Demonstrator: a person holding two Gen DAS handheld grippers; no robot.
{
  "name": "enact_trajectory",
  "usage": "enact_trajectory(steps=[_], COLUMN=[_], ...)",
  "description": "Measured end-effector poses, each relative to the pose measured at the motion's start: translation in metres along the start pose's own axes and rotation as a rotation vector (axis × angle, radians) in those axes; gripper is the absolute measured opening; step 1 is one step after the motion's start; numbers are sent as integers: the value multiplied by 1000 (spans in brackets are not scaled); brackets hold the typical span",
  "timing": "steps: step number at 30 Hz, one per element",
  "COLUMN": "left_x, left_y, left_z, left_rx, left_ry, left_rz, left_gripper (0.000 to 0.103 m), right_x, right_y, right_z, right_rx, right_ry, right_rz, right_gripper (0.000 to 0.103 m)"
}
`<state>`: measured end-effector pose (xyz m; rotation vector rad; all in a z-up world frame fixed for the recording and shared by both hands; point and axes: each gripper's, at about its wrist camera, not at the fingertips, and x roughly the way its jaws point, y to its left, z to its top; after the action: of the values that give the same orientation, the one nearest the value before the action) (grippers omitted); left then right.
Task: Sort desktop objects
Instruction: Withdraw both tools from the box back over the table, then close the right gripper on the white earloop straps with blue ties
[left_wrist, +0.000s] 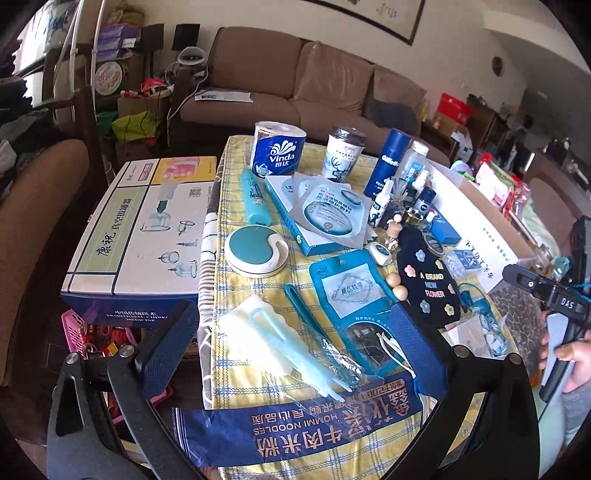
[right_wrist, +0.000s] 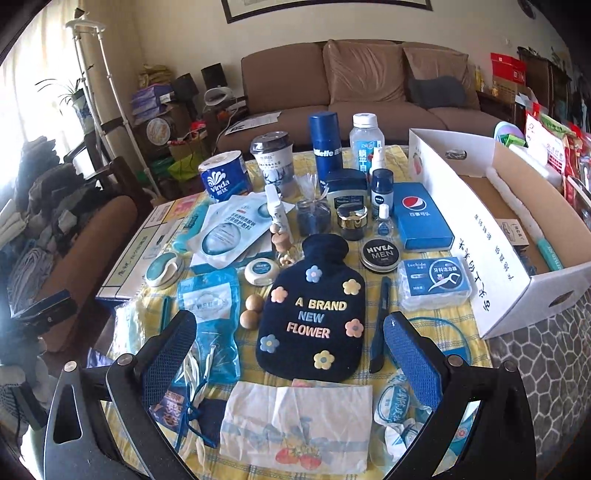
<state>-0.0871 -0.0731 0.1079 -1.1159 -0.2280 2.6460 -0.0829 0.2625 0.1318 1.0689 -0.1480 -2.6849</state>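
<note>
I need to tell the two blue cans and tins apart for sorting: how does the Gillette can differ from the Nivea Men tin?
The Gillette can is a tall cylinder standing upright near the table's far edge; the Nivea Men tin is a flat round disc lying nearer, beside the hot-water bottle cover. The can is bright blue, the tin dark with a silver rim. Both carry white lettering.
</note>
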Motion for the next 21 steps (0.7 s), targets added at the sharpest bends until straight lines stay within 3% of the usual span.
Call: enact_trajectory(steps=[11,18,21], left_x=[30,24,26], left_y=[10,12,7], left_z=[4,-3,-10], left_rx=[-72,-88,-73], left_ry=[3,-26,-6], left_rz=[-50,-65,-65], left_gripper=[102,98,87], right_x=[25,36,39], right_y=[9,21,32], right_z=[-8,-23,-32], right_rx=[-50,-76,-96], right_ry=[-33,1,37], right_rz=[58,136,173], right_gripper=[102,83,74])
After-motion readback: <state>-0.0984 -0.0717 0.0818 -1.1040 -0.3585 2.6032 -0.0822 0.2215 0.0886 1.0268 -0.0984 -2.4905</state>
